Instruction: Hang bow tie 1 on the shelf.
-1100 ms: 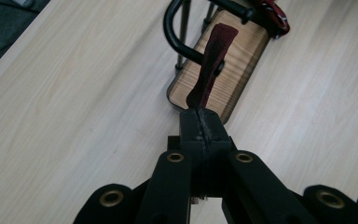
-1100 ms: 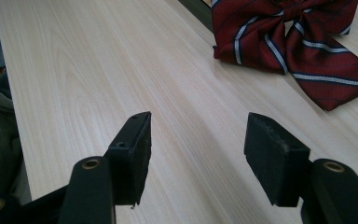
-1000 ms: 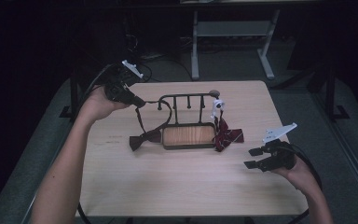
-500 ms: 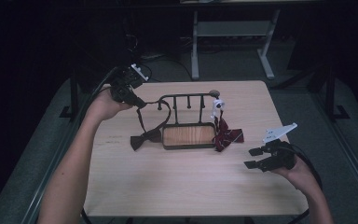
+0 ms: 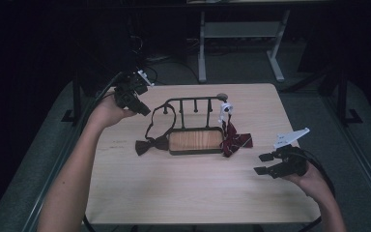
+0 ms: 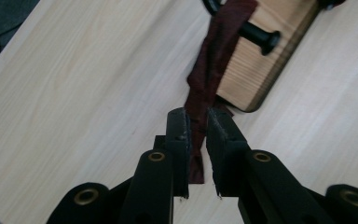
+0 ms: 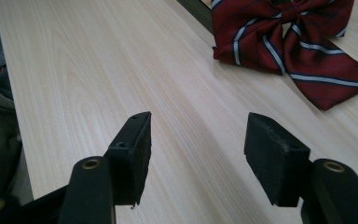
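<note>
- Looking down on a pale wooden bench (image 5: pixel 188 193), I see a black metal rack with a wooden base (image 5: pixel 195 140) standing near its middle; everything else sits around that rack.
- Hanging by its dark strap from the rack's left peg, a dark brown bow tie (image 5: pixel 147 145) has its bow resting on the bench just beside the base's left end. I judge this tie as hung.
- Draped from a white clip at the rack's right end, a red striped bow tie (image 5: pixel 234 141) spreads onto the bench touching the base's right corner. It also looks placed.
- My left gripper (image 5: pixel 134 99) is raised above the bench's far left part, apart from the rack. Its jaws have just been opening and now stand slightly parted; in the left gripper view (image 6: pixel 198 123) a dark red strap (image 6: pixel 209 70) runs in the narrow gap between the pads, and I read it as released, not pinched.
- My right gripper (image 5: pixel 269 163) rests low at the bench's right side, near the red striped tie but not touching it, jaws spread wide and empty (image 7: pixel 198 135).
- With both ties on the rack, I judge the work nearly finished; only drawing the hands back looks left.
</note>
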Tool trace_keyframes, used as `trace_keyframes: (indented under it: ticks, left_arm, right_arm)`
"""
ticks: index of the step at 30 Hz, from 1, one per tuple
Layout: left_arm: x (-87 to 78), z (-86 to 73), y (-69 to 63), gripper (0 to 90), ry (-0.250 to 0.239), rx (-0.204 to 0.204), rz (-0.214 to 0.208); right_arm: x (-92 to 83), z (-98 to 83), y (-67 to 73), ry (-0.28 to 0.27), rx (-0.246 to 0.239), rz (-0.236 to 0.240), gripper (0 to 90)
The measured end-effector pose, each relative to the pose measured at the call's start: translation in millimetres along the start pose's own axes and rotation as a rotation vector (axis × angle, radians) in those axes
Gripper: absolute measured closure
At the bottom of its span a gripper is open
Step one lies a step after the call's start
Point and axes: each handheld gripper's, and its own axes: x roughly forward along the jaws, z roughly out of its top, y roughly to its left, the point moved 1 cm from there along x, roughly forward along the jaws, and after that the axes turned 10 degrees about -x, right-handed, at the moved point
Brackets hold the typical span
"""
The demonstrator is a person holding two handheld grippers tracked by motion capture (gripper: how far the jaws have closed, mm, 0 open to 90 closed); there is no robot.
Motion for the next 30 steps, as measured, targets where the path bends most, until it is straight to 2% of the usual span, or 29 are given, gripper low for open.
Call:
trace_keyframes:
  ticks: [5, 8, 10, 11, 17, 21, 30]
  left_arm:
    - [1.5, -13.0, -2.9, 75.4, 0.001, 0.021, -0.001]
    - [0.5, -21.0, -3.1, 72.2, -0.012, 0.016, -0.005]
    - [0.8, -25.9, -4.6, 71.9, -0.002, 0.027, -0.007]
    - [0.3, -28.1, -5.3, 71.1, -0.006, 0.037, -0.005]
    - [-1.0, -40.9, -11.3, 67.6, -0.047, 0.025, -0.025]
    - [0.8, -49.9, -15.4, 64.6, -0.066, 0.037, -0.04]
    - [6.5, -66.6, -24.0, 60.4, -0.078, 0.054, -0.054]
  right_arm:
    - [-3.6, -1.8, -1.8, -0.007, 0.016, -0.013, 40.3]
    - [-4.2, -3.1, -3.1, -0.006, 0.02, -0.022, 39.6]
    - [-4.8, -4.0, -3.5, -0.005, 0.028, -0.025, 39.4]
    - [-5.0, -4.2, -3.6, -0.005, 0.029, -0.026, 39.4]
    - [-6.6, -4.9, -4.2, 0.004, 0.042, -0.038, 38.8]
    - [-6.8, -6.0, -5.3, 0.005, 0.037, -0.04, 38.3]
    - [-7.8, -7.2, -6.0, 0.009, 0.039, -0.042, 37.6]
